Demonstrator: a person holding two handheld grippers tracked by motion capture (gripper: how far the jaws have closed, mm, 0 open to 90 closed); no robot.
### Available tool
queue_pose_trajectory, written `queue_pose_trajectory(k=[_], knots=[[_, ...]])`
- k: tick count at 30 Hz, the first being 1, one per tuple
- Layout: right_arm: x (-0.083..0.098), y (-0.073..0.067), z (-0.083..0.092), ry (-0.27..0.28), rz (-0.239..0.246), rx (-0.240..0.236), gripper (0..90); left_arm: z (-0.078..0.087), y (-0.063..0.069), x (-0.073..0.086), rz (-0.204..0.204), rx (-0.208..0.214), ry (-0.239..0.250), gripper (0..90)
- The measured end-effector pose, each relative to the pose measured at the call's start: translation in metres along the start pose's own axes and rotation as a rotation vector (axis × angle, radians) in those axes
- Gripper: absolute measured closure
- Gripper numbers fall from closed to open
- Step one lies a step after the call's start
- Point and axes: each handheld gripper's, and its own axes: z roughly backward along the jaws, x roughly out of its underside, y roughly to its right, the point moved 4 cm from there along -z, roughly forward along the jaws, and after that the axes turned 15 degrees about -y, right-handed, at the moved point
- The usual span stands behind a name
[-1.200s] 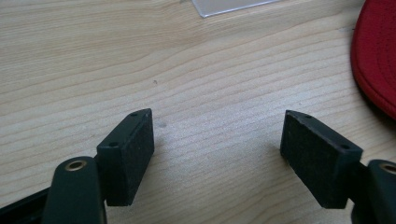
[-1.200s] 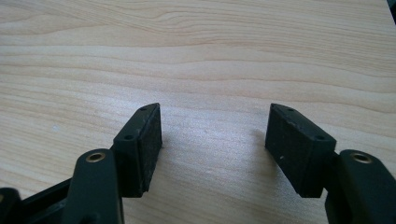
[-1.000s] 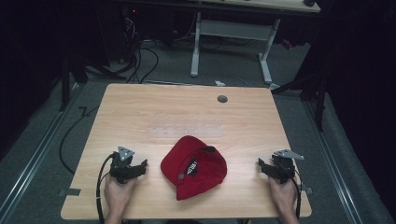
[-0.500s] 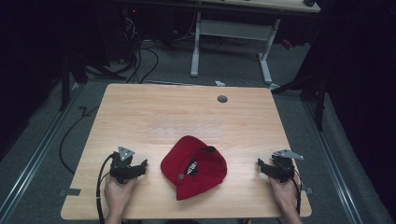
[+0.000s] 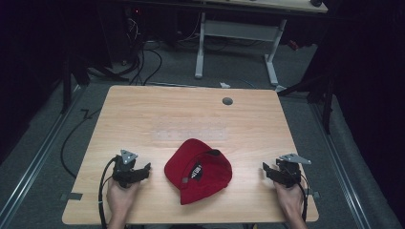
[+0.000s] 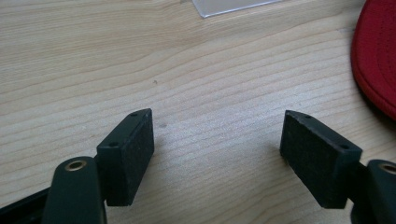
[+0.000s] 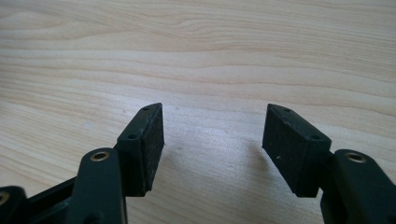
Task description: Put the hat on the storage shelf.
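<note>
Cap [image 5: 198, 171] (red, small dark patch) lies on table [image 5: 191, 114] between left claw [image 5: 138, 171] and right claw [image 5: 270, 171], both released.

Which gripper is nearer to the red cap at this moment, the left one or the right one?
Left. The left gripper sits just beside the red cap, at its left edge. The right gripper rests farther off on the cap's other side, with more bare table between them.
</note>
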Motion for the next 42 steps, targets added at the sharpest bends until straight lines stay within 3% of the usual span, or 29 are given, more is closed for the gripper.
queue_pose_trajectory(k=[5,6,10,19,20,26,30,42], knots=[[-0.002,-0.006,0.004,0.017,0.012,-0.038,40.0,0.0,0.0,0.0,0.0,0.003,0.0,26.4],[-0.002,-0.011,0.006,0.022,0.026,-0.065,40.1,0.0,0.0,0.0,-0.001,0.002,0.0,26.5],[-0.004,-0.017,0.011,0.031,0.054,-0.084,40.2,0.0,0.0,0.0,0.0,0.002,0.001,26.5],[-0.014,-0.042,0.023,0.063,0.113,-0.174,40.3,0.0,0.0,0.0,-0.001,0.002,0.0,26.5],[-0.017,-0.047,0.024,0.075,0.127,-0.201,40.3,0.0,0.0,0.0,-0.001,0.002,0.0,26.5],[-0.024,-0.064,0.031,0.1,0.173,-0.243,39.3,0.0,0.0,-0.001,0.009,0.008,-0.001,27.0],[-0.027,-0.072,0.035,0.11,0.2,-0.238,39.1,0.001,-0.001,-0.002,0.026,0.019,0.0,27.2],[-0.042,-0.099,0.04,0.118,0.265,-0.318,37.3,0.0,0.0,0.0,0.003,0.004,-0.002,26.9]])
